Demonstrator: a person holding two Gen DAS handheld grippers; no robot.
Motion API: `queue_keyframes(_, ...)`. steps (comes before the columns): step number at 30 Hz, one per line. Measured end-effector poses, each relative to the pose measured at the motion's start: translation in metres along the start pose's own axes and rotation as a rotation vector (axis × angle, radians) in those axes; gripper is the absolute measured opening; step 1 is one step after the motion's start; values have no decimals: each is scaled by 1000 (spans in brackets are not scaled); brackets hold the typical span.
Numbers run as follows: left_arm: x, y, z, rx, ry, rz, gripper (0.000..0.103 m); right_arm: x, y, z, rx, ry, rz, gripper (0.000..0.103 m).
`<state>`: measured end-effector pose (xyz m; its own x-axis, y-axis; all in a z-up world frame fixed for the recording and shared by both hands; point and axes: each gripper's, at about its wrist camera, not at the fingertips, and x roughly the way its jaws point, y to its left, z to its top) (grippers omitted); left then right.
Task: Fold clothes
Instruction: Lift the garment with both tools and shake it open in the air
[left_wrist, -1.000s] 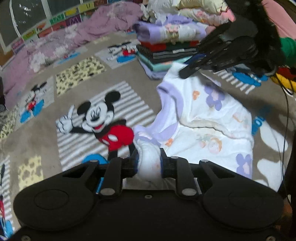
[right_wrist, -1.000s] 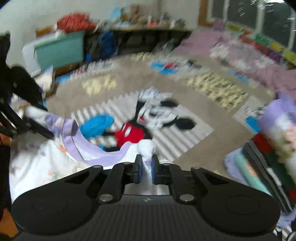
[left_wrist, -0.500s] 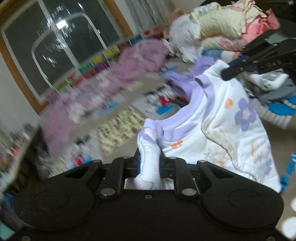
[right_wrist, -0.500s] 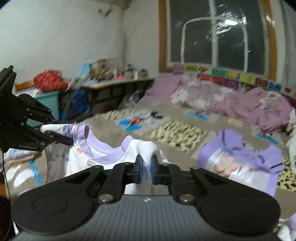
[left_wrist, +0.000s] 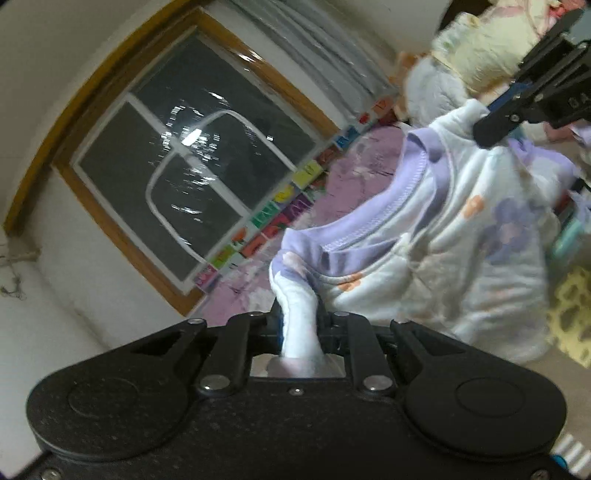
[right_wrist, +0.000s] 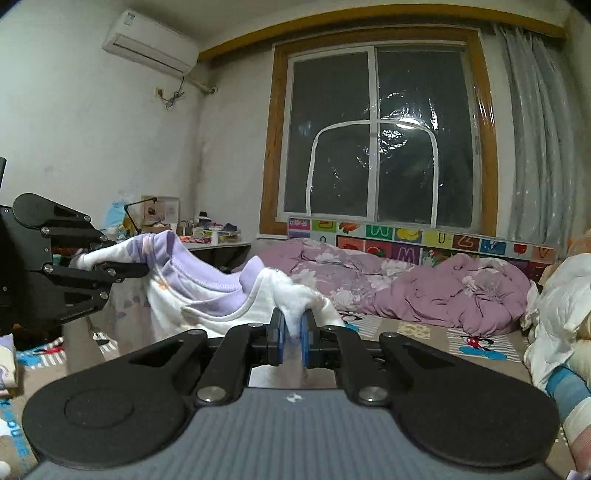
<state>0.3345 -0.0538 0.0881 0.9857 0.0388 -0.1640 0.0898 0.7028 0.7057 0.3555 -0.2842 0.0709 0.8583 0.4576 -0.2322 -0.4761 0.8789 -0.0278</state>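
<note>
A white child's top (left_wrist: 461, 243) with purple flowers and a lilac neckband hangs in the air, stretched between both grippers. My left gripper (left_wrist: 298, 321) is shut on one shoulder of the top. My right gripper (right_wrist: 291, 326) is shut on the other shoulder of the white top (right_wrist: 207, 295). In the left wrist view the right gripper (left_wrist: 491, 122) shows at the upper right, pinching the cloth. In the right wrist view the left gripper (right_wrist: 110, 266) shows at the left, holding the cloth. The lower part of the garment is hidden behind the grippers.
A rumpled pink quilt (right_wrist: 406, 284) lies along the far wall under a window (right_wrist: 376, 147). A Mickey Mouse play mat (right_wrist: 476, 343) covers the floor. A pile of pale clothes (right_wrist: 561, 295) stands at the right. A cluttered desk (right_wrist: 210, 236) sits at the back left.
Both grippers have risen from the mat, lifting the top clear of the floor. The views tilted up from the mat to the window and wall.
</note>
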Motion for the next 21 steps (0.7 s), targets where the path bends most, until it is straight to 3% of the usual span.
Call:
queue_keyframes(7, -25, -58, -66, 131, 42, -130, 12, 6, 11, -35, -40, 39, -24, 10)
queue_keyframes(15, -78, -92, -105, 222, 14, -169, 12, -29, 64, -90, -46, 145, 31, 10)
queue_keyframes(21, -117, -112, -125, 282, 6, -211, 10, -61, 102, -118, -125, 204, 57, 10)
